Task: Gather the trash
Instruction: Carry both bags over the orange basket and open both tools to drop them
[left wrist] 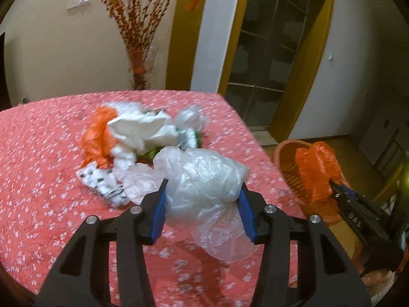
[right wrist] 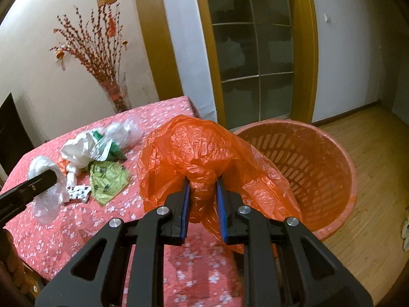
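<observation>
Trash lies heaped on our table, which wears a pink flowered cloth: an orange bag, white paper, a crushed bottle, a black-and-white wrapper and, seen from the right wrist, a green wrapper.

Our left claw pinches a clear bag between its blue pads, holding it above the table's near edge, just in front of the heap. The bag bulges out above the pads and sags below them.

Our right claw is pressed onto a crumpled orange sack, its pads gripping a bunched neck of plastic. The sack hangs at the table's corner, just beside the orange basket that stands on the wooden floor. The sack's loose folds overlap the basket's near rim in our view; we cannot tell whether they touch.

Behind the table stands a vase of red branches.
</observation>
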{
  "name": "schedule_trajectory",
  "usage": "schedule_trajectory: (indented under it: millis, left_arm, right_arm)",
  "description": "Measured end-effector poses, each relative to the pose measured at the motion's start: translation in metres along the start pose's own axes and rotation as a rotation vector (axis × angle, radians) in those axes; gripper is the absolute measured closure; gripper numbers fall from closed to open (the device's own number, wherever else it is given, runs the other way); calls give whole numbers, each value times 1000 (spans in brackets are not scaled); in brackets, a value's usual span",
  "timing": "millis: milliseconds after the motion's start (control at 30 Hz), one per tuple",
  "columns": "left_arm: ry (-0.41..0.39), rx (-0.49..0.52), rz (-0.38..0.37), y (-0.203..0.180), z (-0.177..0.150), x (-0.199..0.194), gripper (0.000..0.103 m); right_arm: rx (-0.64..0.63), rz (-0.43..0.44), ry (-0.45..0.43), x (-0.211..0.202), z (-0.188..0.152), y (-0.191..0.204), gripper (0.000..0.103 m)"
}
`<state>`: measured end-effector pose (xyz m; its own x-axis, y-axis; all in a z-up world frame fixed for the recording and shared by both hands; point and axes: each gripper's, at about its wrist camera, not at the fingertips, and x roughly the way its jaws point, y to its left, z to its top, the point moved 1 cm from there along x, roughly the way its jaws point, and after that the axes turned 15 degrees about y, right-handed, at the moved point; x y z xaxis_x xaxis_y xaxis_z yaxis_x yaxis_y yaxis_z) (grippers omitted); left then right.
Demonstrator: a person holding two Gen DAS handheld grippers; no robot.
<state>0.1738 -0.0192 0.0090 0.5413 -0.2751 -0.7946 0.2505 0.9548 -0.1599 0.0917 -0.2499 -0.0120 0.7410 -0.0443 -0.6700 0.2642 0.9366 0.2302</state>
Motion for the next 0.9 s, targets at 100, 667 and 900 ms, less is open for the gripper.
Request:
schedule_trajectory:
  millis: [100,667,900]
  left_arm:
    - [-8,27,-24,-17,7,-1,54]
    - [74,208,-171,-123,33,59,54]
    - [107,260,-213,-154,43,88,54]
  right_arm:
    - [15,-15,-14,-2,2,-8,84]
    - [169,-119,-77,-10,20,-80,84]
    - [199,-116,-86,-3,29,-97,84]
